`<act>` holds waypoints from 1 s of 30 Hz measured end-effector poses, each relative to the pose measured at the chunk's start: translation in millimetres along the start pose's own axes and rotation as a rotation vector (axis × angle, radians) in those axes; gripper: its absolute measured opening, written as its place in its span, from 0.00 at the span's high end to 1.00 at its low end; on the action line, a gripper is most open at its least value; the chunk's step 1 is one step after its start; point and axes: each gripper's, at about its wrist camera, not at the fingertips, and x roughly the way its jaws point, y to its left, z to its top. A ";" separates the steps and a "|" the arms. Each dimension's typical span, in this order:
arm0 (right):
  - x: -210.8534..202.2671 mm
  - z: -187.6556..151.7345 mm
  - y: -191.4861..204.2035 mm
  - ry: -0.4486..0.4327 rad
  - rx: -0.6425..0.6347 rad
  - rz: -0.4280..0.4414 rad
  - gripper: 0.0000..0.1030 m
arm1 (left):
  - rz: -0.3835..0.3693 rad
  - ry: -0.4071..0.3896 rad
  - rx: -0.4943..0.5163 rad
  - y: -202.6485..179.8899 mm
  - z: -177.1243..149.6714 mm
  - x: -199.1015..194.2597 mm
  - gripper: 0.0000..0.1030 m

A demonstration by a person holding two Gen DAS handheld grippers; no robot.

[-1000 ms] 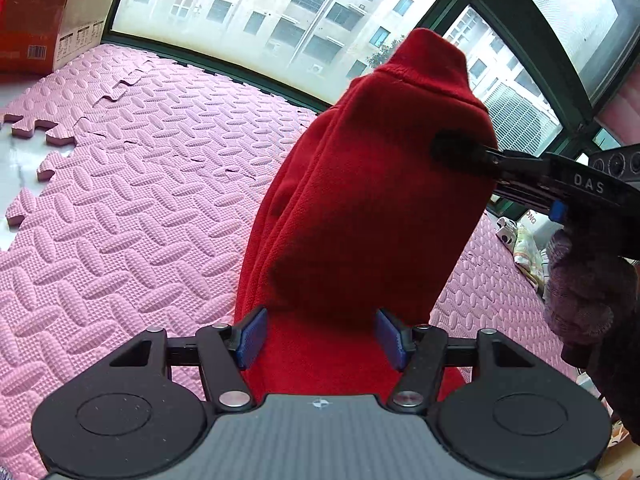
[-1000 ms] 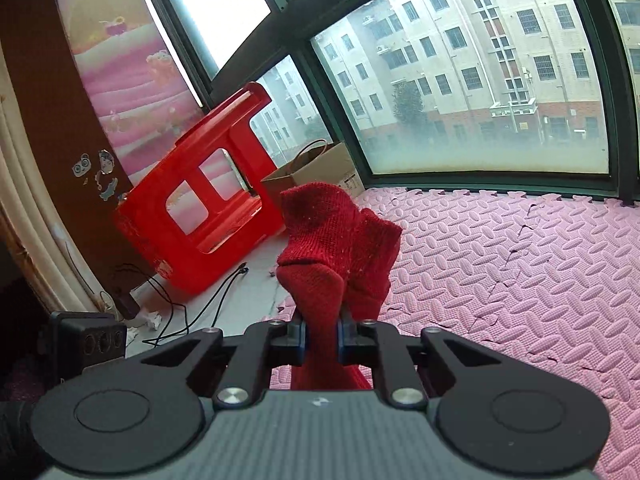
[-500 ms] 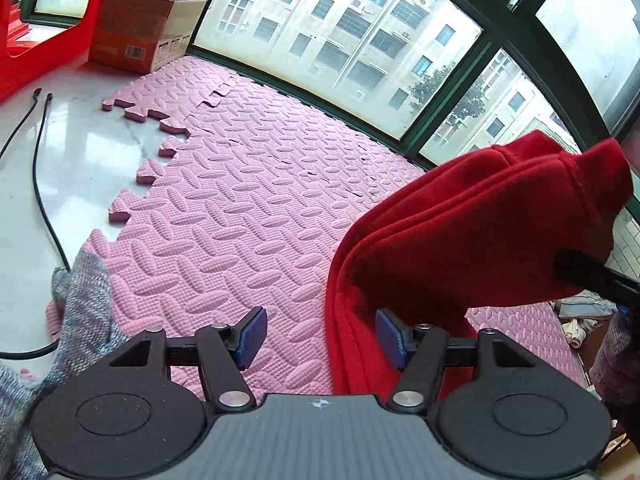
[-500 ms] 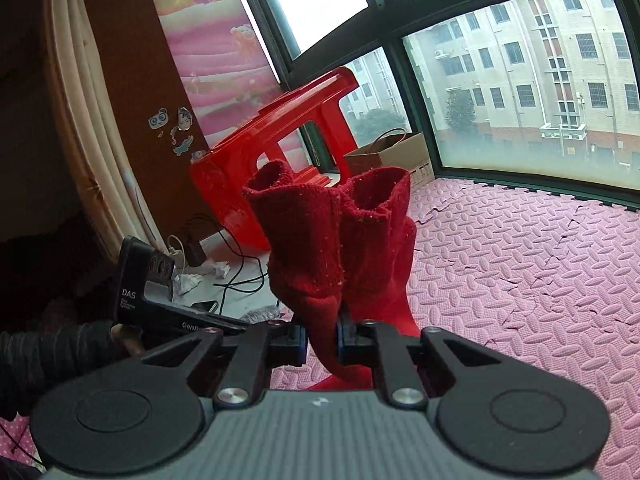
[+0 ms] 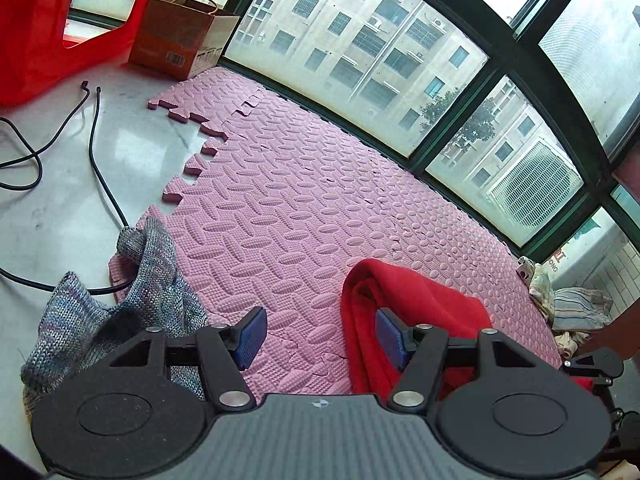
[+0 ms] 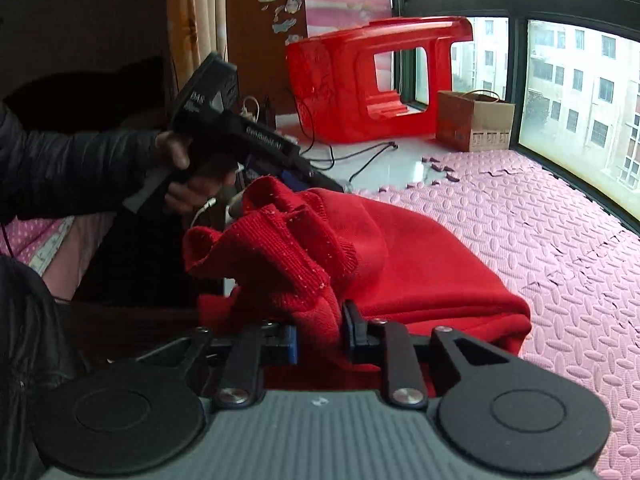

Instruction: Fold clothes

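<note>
right tool point(image 6: 318, 338) pinches the red sweater point(image 6: 400, 256) cuff bunch; left tool point(image 5: 316, 338) gapes wide (empty). lower the bundle squarely onto the mat point(image 5: 304, 200).

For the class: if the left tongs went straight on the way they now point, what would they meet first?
Probably the pink foam mat: the open left tongs frame bare mat, with the red garment beside the right finger. Depth is uncertain.

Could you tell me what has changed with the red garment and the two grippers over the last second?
The red garment has come down from hanging upright in the air to lying on the pink foam mat. The left gripper, open throughout, has swung left, bringing a grey knit into view. The right gripper stays clamped on the garment's ribbed edge.
</note>
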 end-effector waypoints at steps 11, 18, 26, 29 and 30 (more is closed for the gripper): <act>-6.9 -7.9 26.7 0.070 0.003 -0.008 0.59 | -0.122 0.022 0.019 -41.3 -9.2 -19.8 0.34; -4.2 -7.4 31.3 0.052 0.050 -0.051 0.77 | -0.145 0.165 -0.034 -64.3 -28.7 -7.4 0.30; -6.8 1.5 28.8 0.019 0.094 -0.076 0.83 | -0.206 0.198 -0.029 -80.5 -26.6 -4.5 0.75; -9.0 8.4 27.9 -0.017 0.100 -0.094 0.85 | -0.238 0.172 -0.064 -86.1 -9.6 -4.8 0.82; -11.8 14.5 27.1 -0.060 0.121 -0.105 0.85 | -0.256 0.151 -0.078 -88.6 -2.1 -6.7 0.83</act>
